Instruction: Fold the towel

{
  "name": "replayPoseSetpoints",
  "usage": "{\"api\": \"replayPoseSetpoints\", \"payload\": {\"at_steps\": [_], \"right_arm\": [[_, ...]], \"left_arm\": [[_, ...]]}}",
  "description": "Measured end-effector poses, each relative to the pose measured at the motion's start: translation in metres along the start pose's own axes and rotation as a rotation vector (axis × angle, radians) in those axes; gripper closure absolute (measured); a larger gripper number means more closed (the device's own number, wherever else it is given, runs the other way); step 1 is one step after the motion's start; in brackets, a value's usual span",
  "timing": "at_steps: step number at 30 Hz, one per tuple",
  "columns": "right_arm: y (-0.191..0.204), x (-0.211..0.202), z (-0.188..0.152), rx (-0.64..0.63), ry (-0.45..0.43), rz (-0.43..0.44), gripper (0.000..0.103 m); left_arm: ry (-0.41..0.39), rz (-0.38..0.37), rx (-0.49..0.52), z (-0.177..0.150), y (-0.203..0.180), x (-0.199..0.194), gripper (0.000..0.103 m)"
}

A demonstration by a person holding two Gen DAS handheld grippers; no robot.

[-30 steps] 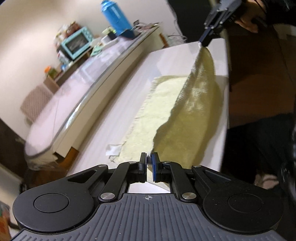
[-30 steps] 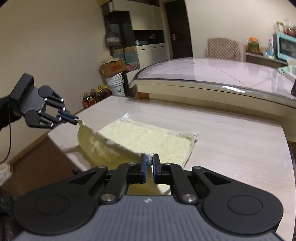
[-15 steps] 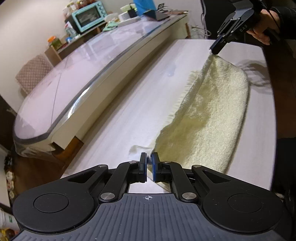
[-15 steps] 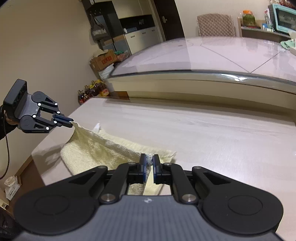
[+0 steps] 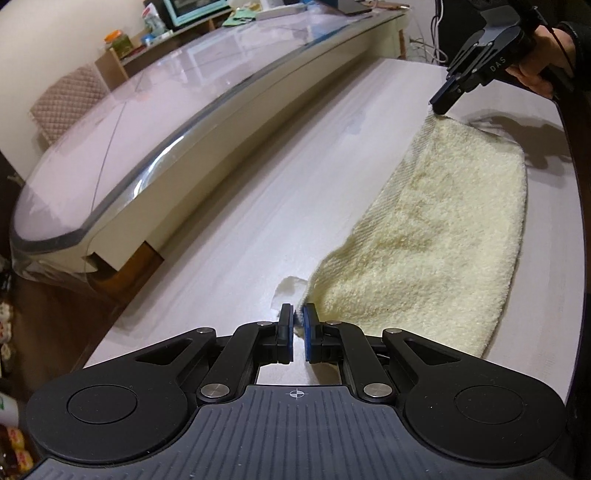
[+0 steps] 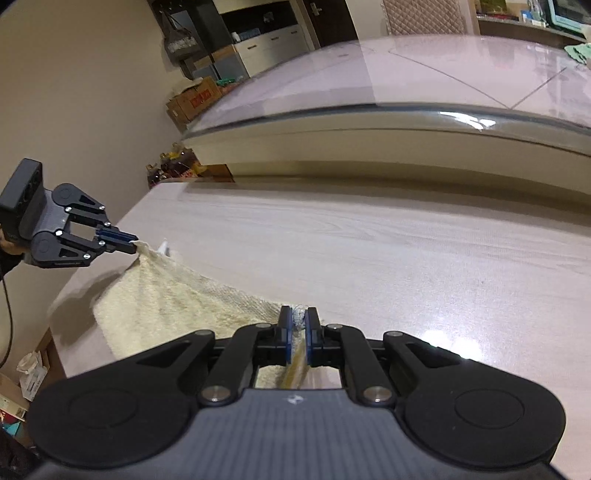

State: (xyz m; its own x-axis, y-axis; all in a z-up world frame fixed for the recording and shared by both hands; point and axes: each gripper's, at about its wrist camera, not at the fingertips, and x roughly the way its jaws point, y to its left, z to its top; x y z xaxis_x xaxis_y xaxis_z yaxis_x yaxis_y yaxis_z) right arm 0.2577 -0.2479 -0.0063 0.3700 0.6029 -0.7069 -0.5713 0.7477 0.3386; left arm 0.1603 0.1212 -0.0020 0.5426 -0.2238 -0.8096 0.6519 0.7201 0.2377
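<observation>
A pale yellow towel (image 5: 436, 229) lies folded in half on the light wooden table (image 5: 295, 184). My left gripper (image 5: 297, 325) is shut on one near corner of the towel's top layer, low over the table. My right gripper (image 6: 298, 325) is shut on the other corner of that edge, with cloth between the blue pads. In the left wrist view the right gripper (image 5: 443, 103) pinches the towel's far corner. In the right wrist view the left gripper (image 6: 129, 245) pinches the far corner of the towel (image 6: 166, 306). A white label (image 5: 286, 291) sticks out from under the towel.
A long glass-topped counter (image 5: 166, 110) runs along the table's far side. A teal oven (image 5: 192, 9) and small items stand behind it. A quilted chair (image 5: 70, 103), cardboard boxes (image 6: 194, 98) and bottles (image 6: 173, 171) stand on the floor side.
Both grippers have carried the lifted towel edge over and down toward the table's far side. The towel went from hanging raised to lying folded in half on the table.
</observation>
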Motion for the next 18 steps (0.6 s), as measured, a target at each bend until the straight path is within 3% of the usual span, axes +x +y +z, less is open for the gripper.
{"api": "replayPoseSetpoints", "payload": {"at_steps": [15,18], "right_arm": [[-0.007,0.009,-0.009,0.037,0.034,-0.023,0.095],[-0.009,0.007,-0.011,0.049,0.024,-0.030,0.085]], "left_arm": [[0.025,0.016,-0.037,-0.005,-0.004,0.008,0.096],[0.024,0.044,-0.058,-0.007,-0.003,0.010,0.088]]}}
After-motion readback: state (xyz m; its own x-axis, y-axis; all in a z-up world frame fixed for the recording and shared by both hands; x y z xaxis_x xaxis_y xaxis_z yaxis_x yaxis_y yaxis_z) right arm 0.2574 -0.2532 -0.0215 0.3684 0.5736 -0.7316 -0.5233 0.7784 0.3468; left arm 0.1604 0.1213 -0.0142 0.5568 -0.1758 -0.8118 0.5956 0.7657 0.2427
